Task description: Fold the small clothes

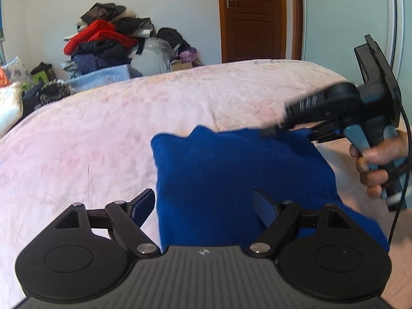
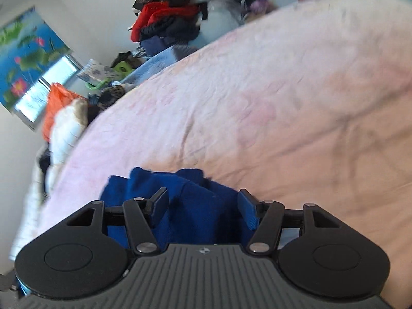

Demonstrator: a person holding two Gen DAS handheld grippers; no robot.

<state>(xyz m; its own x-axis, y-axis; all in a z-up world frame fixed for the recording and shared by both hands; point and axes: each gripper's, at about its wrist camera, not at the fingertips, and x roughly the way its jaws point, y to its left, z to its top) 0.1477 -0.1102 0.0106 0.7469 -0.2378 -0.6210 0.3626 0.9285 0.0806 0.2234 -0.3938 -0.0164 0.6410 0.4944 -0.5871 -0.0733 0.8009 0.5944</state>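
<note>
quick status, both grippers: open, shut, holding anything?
Left gripper: open, holding nothing, over the blue garment.
Right gripper: open, holding nothing, over the same garment.

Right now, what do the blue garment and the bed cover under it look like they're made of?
Blue garment: looks like soft fleece or brushed knit; matte, fuzzy surface with no sheen, and rounded, bulky folds. It could be a thick cotton knit.

Bed cover: thin woven fabric, probably cotton or a blend; pale pink with a faint printed pattern, fine creases, flat matte finish.
</note>
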